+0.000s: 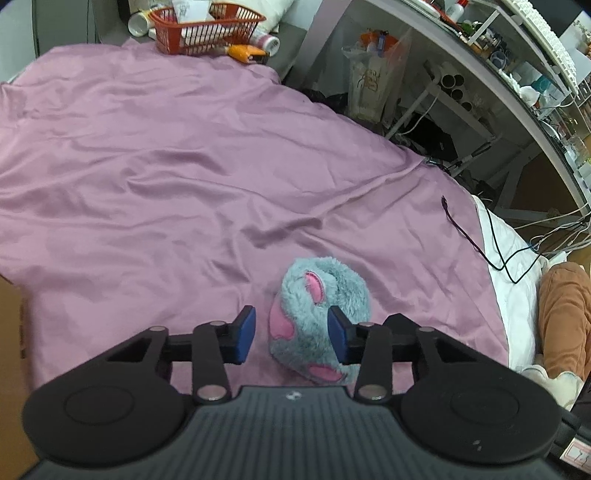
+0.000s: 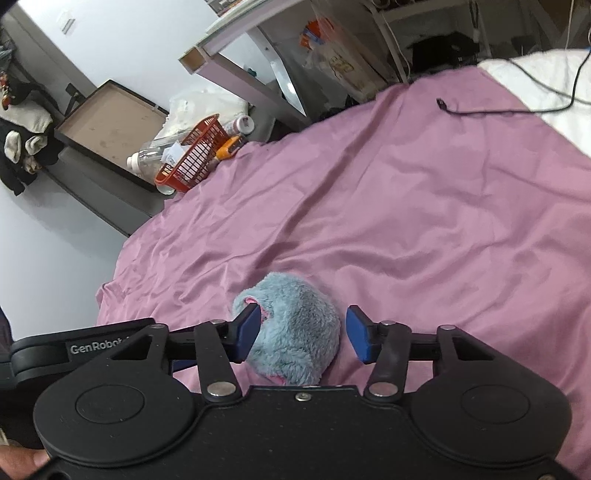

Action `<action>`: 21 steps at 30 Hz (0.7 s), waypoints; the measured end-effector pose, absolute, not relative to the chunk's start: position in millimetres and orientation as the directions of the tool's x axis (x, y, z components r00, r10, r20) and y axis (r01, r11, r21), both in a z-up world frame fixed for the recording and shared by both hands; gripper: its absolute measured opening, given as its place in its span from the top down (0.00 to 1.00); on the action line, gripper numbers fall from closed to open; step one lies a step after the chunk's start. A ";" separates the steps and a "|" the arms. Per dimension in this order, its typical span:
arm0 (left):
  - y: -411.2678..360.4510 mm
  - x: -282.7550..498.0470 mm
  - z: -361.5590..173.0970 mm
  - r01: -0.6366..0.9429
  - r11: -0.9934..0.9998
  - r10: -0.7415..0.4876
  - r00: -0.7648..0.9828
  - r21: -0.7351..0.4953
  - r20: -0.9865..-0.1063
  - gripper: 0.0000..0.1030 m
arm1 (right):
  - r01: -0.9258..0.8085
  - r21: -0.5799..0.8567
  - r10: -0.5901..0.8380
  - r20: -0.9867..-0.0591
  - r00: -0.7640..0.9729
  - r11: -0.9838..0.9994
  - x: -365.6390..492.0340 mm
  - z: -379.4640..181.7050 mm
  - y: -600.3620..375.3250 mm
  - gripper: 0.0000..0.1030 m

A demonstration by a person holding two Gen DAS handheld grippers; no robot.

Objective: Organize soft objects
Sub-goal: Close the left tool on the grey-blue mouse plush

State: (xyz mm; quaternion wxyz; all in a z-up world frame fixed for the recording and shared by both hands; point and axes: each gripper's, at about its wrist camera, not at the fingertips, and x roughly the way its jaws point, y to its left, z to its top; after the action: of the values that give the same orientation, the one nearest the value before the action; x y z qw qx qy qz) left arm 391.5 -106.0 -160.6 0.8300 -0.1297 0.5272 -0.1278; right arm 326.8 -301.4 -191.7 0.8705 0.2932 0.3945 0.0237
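Fluffy blue and pink toy (image 1: 319, 317) on the purple bed (image 1: 166, 166), left tongs (image 1: 291, 332) and right tongs (image 2: 303, 332) both apart around it, red basket (image 1: 207, 27) at the bed's far edge.

The toy's (image 1: 319, 317) near end is hidden behind the gripper body. The basket's (image 1: 207, 29) contents are too small to tell.

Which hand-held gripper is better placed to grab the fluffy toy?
Probably the right hand-held gripper: its open jaws straddle the fluffy toy. The left hand-held gripper sits off-centre on it.
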 end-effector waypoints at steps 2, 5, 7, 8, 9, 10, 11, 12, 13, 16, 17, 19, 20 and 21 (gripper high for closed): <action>-108.3 396.6 -167.3 0.072 0.928 -0.362 0.398 -0.365 -0.843 0.65 | 0.200 0.546 0.283 -0.673 0.683 0.814 331.7 -196.7 -304.3 0.51; -113.8 403.6 -175.2 0.073 0.926 -0.368 0.386 -0.369 -0.846 0.67 | 0.201 0.557 0.300 -0.676 0.673 0.806 338.7 -203.9 -304.1 0.55; -117.2 407.7 -181.1 0.072 0.924 -0.374 0.371 -0.375 -0.850 0.69 | 0.203 0.560 0.304 -0.679 0.668 0.803 341.9 -207.9 -304.4 0.59; -119.6 409.5 -184.6 0.073 0.921 -0.383 0.361 -0.384 -0.850 0.71 | 0.205 0.560 0.305 -0.680 0.666 0.803 343.0 -209.2 -303.9 0.60; -122.2 410.8 -187.2 0.074 0.921 -0.382 0.356 -0.382 -0.853 0.72 | 0.207 0.560 0.306 -0.683 0.663 0.802 344.7 -211.2 -304.1 0.65; -124.8 411.5 -189.3 0.076 0.925 -0.373 0.357 -0.371 -0.856 0.72 | 0.212 0.560 0.307 -0.688 0.657 0.801 346.2 -213.5 -304.2 0.68; -126.3 412.1 -191.1 0.078 0.928 -0.366 0.358 -0.363 -0.859 0.72 | 0.217 0.563 0.310 -0.690 0.654 0.797 347.1 -215.2 -305.3 0.68; -126.9 412.9 -192.8 0.075 0.928 -0.366 0.359 -0.364 -0.859 0.72 | 0.221 0.566 0.312 -0.692 0.651 0.794 348.2 -217.2 -306.2 0.71; -126.6 413.2 -194.2 0.069 0.927 -0.369 0.361 -0.370 -0.856 0.73 | 0.224 0.566 0.314 -0.695 0.647 0.794 349.6 -218.9 -306.5 0.72; -129.4 412.6 -195.8 0.076 0.931 -0.358 0.369 -0.356 -0.858 0.76 | 0.226 0.562 0.314 -0.703 0.638 0.796 351.7 -221.7 -305.4 0.74; -129.2 412.6 -195.9 0.075 0.931 -0.358 0.371 -0.356 -0.857 0.78 | 0.223 0.561 0.315 -0.702 0.638 0.797 351.9 -221.8 -304.7 0.74; -128.2 412.3 -195.9 0.065 0.930 -0.358 0.371 -0.360 -0.857 0.82 | 0.212 0.561 0.319 -0.698 0.641 0.800 351.9 -221.7 -303.3 0.87; -128.0 411.8 -195.5 0.063 0.930 -0.358 0.370 -0.362 -0.857 0.83 | 0.196 0.572 0.336 -0.688 0.643 0.797 351.8 -221.4 -302.2 0.92; -127.6 410.6 -194.3 0.062 0.931 -0.356 0.372 -0.360 -0.857 0.84 | 0.184 0.575 0.344 -0.683 0.645 0.797 351.1 -220.2 -301.4 0.96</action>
State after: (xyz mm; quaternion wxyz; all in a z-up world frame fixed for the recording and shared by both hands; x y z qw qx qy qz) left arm 410.6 -127.6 -194.3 0.8173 -0.1346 0.5455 -0.1279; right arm 351.1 -301.4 -220.2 0.8503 0.3152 0.4189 0.0471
